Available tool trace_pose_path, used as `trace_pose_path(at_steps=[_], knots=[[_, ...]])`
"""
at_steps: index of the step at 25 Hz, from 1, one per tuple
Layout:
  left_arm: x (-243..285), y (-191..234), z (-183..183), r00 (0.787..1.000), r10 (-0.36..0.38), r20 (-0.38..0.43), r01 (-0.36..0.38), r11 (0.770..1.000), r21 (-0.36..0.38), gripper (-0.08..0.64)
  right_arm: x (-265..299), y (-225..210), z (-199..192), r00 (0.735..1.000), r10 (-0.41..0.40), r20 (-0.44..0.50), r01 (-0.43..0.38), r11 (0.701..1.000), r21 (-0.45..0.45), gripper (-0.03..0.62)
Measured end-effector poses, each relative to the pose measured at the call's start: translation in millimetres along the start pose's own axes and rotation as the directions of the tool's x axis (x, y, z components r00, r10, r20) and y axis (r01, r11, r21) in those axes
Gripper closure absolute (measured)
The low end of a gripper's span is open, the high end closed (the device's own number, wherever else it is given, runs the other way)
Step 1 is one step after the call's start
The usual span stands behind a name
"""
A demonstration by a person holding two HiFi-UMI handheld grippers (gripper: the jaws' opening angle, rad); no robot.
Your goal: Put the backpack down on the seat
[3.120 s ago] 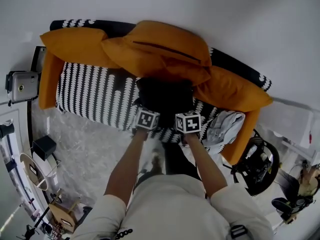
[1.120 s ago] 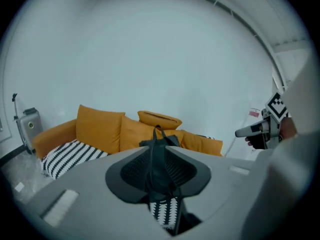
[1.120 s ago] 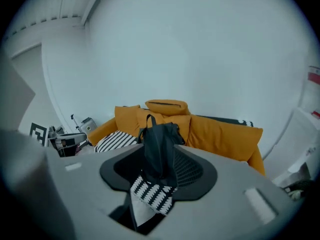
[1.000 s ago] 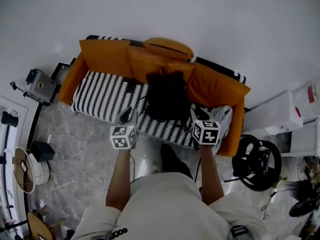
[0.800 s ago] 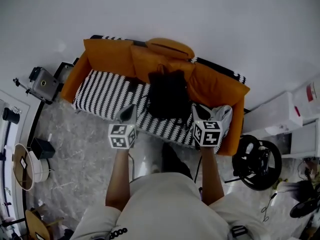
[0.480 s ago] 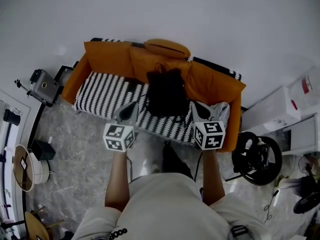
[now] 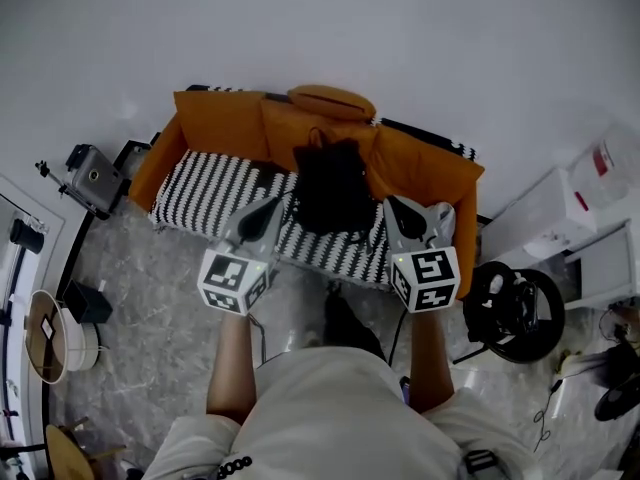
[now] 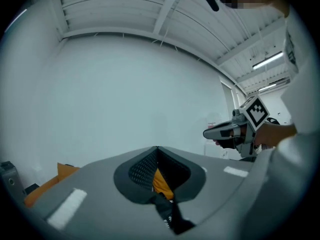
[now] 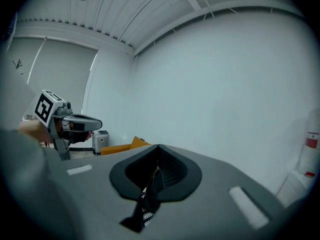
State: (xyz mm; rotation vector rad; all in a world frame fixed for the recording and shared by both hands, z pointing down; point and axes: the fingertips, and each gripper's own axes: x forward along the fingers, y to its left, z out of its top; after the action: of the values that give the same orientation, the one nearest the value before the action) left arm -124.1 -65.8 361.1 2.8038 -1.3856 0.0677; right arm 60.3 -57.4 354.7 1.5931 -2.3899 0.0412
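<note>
Head view: the black backpack [image 7: 330, 186] sits on the striped seat [image 7: 210, 183] of the sofa, its back leaning on the orange cushions [image 7: 410, 168]; the left gripper [image 7: 268, 211] and the right gripper [image 7: 402, 214] are held out in front of the seat, one to each side of the backpack, both clear of it and touching nothing; each carries a cube of black-and-white square markers [image 7: 428, 278]; a white box [image 7: 560, 203] at the right bears a red mark, too small to read

Left gripper view: the left gripper [image 8: 157, 150] has its jaws pressed together with nothing between them; a sliver of orange cushion [image 8: 160, 180] shows through the gap below the tips; the right gripper [image 8: 220, 132] hangs at the right before a white wall [image 8: 125, 99]

Right gripper view: the right gripper [image 9: 159, 147] is likewise fully closed and empty; the left gripper [image 9: 85, 123] shows at the left; a red label [image 9: 311, 142] at the far right is unreadable
</note>
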Motion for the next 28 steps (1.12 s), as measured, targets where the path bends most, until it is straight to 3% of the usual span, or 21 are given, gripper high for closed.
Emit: trace_pose_path(at_steps=[11,16,28], knots=[[-37,-16,43,0.996,0.077,0.044,-0.082,0.985,0.151,0.549,-38,25,33,0.995,0.045,0.086,-0.038,0.996,-0.075,0.59],[-41,-20,53,0.995,0.078,0.06,-0.087,0.982,0.165,0.549,-41,37,37,0.994,0.075,0.074,-0.065,0.99,-0.128,0.59],[-43,-18,50,0.993,0.102,0.059,-0.111,0.98,0.165,0.549,-40,41,33,0.994,0.087,0.066,-0.078,0.989,-0.128,0.591]])
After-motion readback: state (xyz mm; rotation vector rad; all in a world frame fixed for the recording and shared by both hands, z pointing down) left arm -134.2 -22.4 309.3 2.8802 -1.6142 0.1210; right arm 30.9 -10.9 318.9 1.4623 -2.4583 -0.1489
